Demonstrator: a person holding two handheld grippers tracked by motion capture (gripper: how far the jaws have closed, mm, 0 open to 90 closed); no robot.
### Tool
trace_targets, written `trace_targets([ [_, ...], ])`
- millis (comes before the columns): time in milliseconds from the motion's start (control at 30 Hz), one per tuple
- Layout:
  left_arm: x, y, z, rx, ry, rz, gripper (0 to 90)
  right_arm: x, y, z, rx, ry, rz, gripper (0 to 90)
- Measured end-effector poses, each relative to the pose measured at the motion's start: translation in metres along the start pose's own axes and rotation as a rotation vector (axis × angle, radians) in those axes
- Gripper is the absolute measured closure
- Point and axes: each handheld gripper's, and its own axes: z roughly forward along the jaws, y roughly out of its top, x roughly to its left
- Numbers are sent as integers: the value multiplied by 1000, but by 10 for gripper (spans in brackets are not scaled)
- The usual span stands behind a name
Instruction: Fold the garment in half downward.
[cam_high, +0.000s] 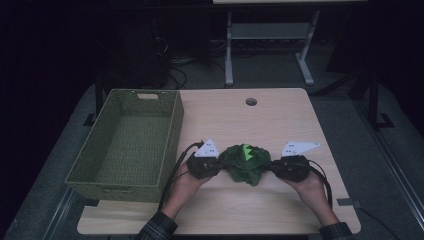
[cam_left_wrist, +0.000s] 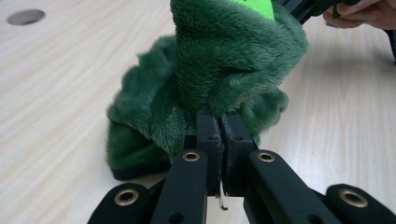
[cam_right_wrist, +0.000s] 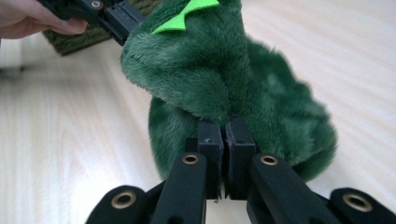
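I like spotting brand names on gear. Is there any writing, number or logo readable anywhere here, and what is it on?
No readable text anywhere.
Small dark marks on the two grey plates: too small to read.
Green plush toy, basket, table: no writing visible.

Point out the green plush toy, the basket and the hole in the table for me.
green plush toy (cam_high: 246, 165), high view, on its fuzzy body between the two tongs.
basket (cam_high: 175, 131), high view, on its right woven wall.
hole in the table (cam_high: 251, 102), high view, on the round opening near the far edge.
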Motion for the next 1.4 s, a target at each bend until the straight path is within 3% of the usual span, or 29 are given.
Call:
trace_targets([
  [333,-8,-20,15,64,-22,4,878,8,-20,4,26,16,15,866],
  [600,-9,-24,31,124,-3,50,876,5,-28,20,84,10,24,865],
  [767,-10,-25,37,128,6,50,869,7,-34,27,95,8,30,857],
  [867,-10,-23,34,120,6,49,849,9,-33,26,90,3,25,778],
  [1067,-15,-20,20,76,4,29,707,16,-30,11,38,6,29,580],
  [1200,-20,-22,11,72,4,14,646,23,-31,2,35,14,34,484],
  [1333,-26,-24,-1,80,-1,4,593,28,-35,-10,18,18,51,486],
  [1400,-28,-24,-8,75,0,-1,584,29,-36,-16,5,15,57,565],
])
